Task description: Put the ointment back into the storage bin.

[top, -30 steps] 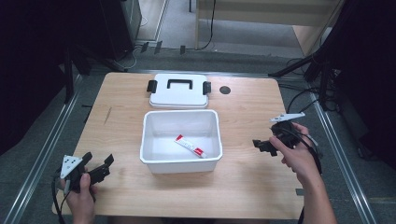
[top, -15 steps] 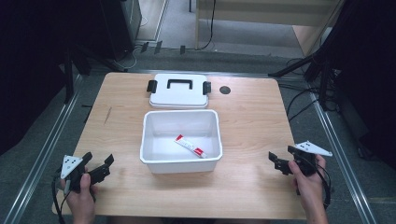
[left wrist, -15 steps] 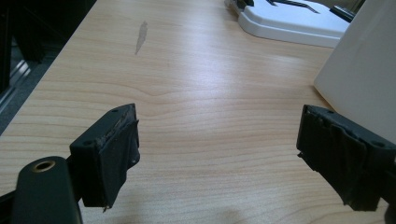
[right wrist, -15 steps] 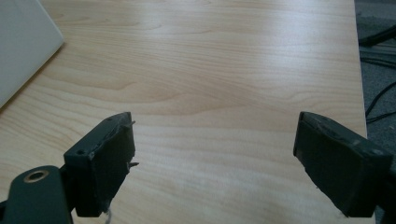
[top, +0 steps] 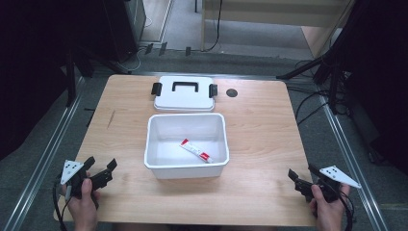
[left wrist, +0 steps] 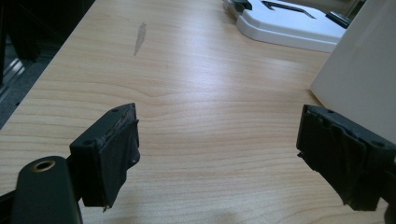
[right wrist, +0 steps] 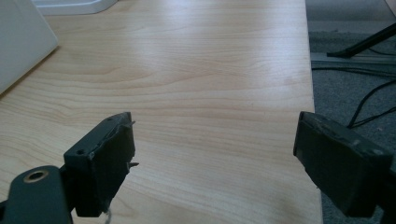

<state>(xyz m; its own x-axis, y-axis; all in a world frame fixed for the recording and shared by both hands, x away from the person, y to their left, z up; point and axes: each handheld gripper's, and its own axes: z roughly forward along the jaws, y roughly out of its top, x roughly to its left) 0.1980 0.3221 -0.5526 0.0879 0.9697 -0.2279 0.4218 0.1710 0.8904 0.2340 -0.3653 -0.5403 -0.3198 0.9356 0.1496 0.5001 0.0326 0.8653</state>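
Left gripper (top: 101,168) spread, empty, near-left surface | right gripper (top: 302,179) spread, empty, near-right | red-and-white toothpaste tube (top: 196,150) lies flat in open white plastic box (top: 186,169), centre | likely light, soft, slippery — pinch mid-body across its width

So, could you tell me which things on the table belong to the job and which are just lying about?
Part of the job:
- white box, open
- tube lying inside it
- lid lying behind the box
- left gripper and right gripper, both open and empty

Just lying about:
- dark round spot beside the lid
- cables on the floor
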